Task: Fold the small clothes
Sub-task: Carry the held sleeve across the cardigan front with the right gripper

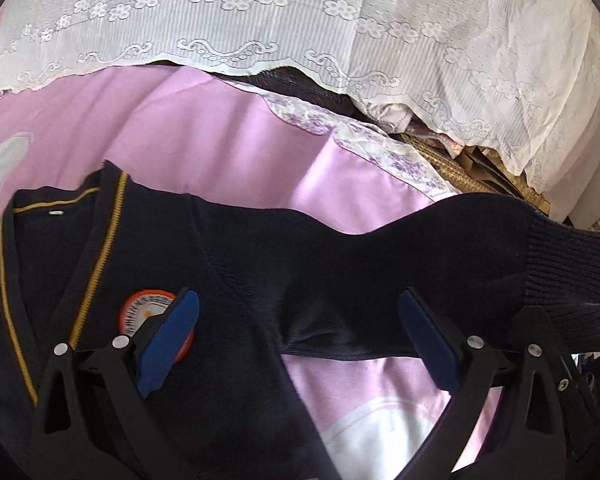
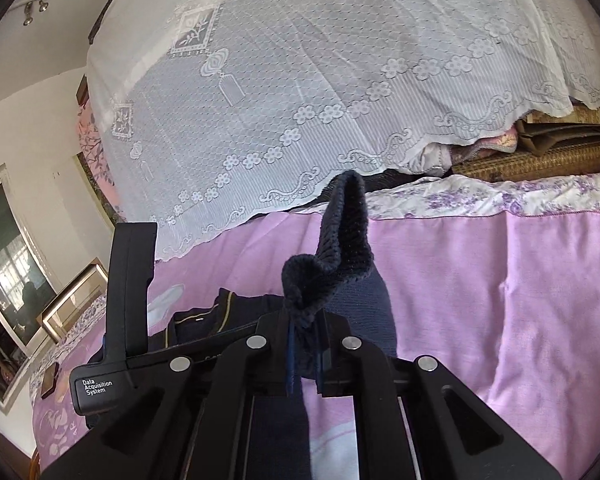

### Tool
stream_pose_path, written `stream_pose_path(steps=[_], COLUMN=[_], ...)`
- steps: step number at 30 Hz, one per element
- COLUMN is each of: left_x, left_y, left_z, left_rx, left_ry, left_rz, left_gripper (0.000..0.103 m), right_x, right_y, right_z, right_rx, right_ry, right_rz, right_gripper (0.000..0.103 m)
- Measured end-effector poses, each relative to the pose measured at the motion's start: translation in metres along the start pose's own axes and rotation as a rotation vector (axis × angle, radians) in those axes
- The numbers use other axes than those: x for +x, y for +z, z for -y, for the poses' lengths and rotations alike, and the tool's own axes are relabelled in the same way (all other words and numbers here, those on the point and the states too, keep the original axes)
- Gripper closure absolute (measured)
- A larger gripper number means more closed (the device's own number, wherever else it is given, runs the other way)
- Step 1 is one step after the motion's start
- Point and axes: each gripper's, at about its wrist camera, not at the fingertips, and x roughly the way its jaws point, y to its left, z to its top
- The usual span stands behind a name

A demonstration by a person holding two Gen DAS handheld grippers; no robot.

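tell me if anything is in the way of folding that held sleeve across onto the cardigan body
Nothing visible blocks it. The right gripper is shut on the ribbed sleeve cuff, lifted off the pink sheet. The cardigan body lies flat and bare of other things, though the open left gripper hovers above it near the round badge.

Both views are brightly and evenly lit by daylight; a mirror (image 2: 18,280) at the left edge of the right wrist view reflects a bright window, and soft light bands with faint shadows cross the pink bedspread (image 1: 204,136). Fisheye distortion bends straight lines strongly toward the edges, and a dark vignette fills the corners of both views. The navy cardigan (image 1: 236,280) renders nearly black with little knit detail, the white lace cover (image 2: 300,80) approaches overexposure, and focus is acceptably sharp with slight softness at the periphery.
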Motion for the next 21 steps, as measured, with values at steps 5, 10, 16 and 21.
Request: stream_pose_path(steps=[5, 10, 16, 21], left_x=[-0.021, -0.043, -0.063, -0.062], left_y=[0.009, 0.012, 0.0, -0.025], left_z=[-0.042, -0.093, -0.161, -0.205], left_rx=[-0.017, -0.063, -0.155, -0.176], left_ry=[0.089, 0.15, 0.214, 0.268], left_rz=[0.042, 0.081, 0.105, 0.066], left_gripper=[0.005, 0.005, 0.005, 0.005], right_x=[0.026, 0.05, 0.081, 0.111], right_y=[-0.002, -0.007, -0.027, -0.054], right_z=[-0.038, -0.084, -0.142, -0.175], right_rx=[-0.028, -0.082, -0.173, -0.24], right_ry=[0.058, 0.114, 0.163, 0.194], right_rz=[-0.043, -0.083, -0.14, -0.233], right_gripper=[0.094, 0.094, 0.094, 0.093])
